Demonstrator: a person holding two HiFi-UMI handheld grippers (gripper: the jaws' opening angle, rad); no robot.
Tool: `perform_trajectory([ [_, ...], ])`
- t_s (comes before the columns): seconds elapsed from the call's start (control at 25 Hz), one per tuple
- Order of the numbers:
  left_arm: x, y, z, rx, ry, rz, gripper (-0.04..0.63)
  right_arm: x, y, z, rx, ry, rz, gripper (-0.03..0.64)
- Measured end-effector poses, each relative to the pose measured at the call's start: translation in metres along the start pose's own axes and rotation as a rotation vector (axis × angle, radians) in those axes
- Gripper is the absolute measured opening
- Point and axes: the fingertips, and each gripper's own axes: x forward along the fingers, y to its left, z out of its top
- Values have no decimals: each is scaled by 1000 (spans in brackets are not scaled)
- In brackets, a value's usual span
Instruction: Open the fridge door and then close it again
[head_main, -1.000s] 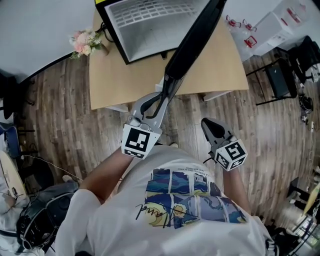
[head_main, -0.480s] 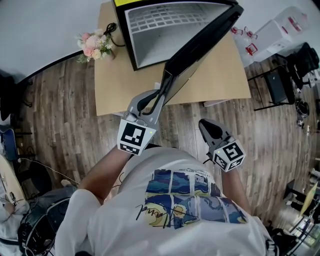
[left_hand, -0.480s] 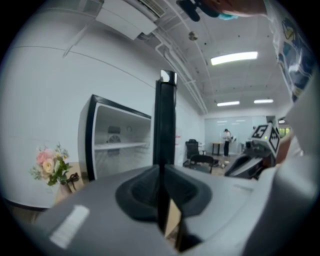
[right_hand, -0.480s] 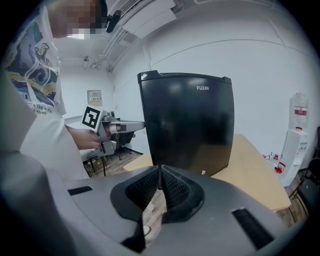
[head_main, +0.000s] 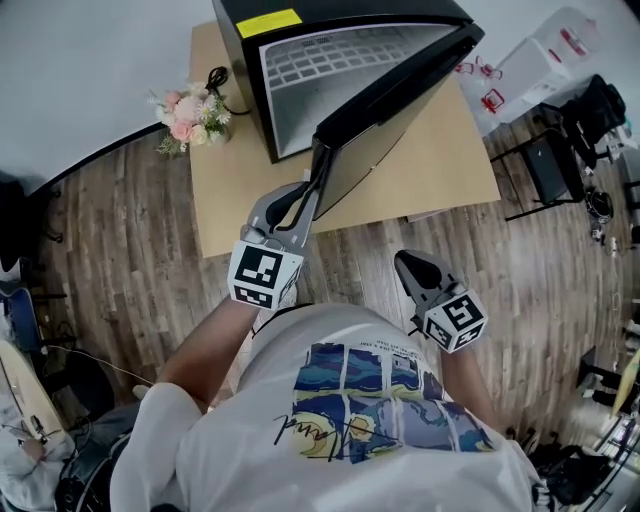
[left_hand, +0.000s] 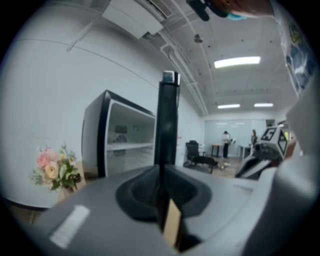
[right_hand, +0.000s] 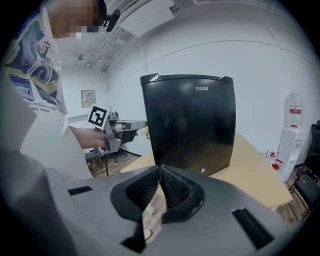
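A black mini fridge (head_main: 300, 60) stands on a wooden table (head_main: 440, 170), its door (head_main: 390, 100) partly open over the white shelves inside. My left gripper (head_main: 312, 190) is shut on the door's free edge. In the left gripper view that edge (left_hand: 167, 125) rises as a dark upright strip between the jaws, with the fridge's open inside (left_hand: 130, 145) to its left. My right gripper (head_main: 408, 265) hangs apart from the door, near the person's body, jaws shut on nothing. The right gripper view shows the door's black front (right_hand: 192, 125) and the left gripper (right_hand: 140, 123) at its edge.
A small bunch of flowers (head_main: 190, 112) sits on the table's left corner beside the fridge. A white dispenser (head_main: 540, 60) and dark chairs (head_main: 560, 160) stand to the right on the wood floor. The person's torso fills the lower head view.
The door has swung closer to the fridge body, and my left gripper has gone with it, still clamped on the edge. My right gripper has shifted a little.
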Motion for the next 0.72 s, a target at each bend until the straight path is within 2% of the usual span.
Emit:
perform_trajectory([
  [0.72, 21, 92, 10, 19, 23, 2, 8, 62, 24, 24, 28, -28, -25, 23],
])
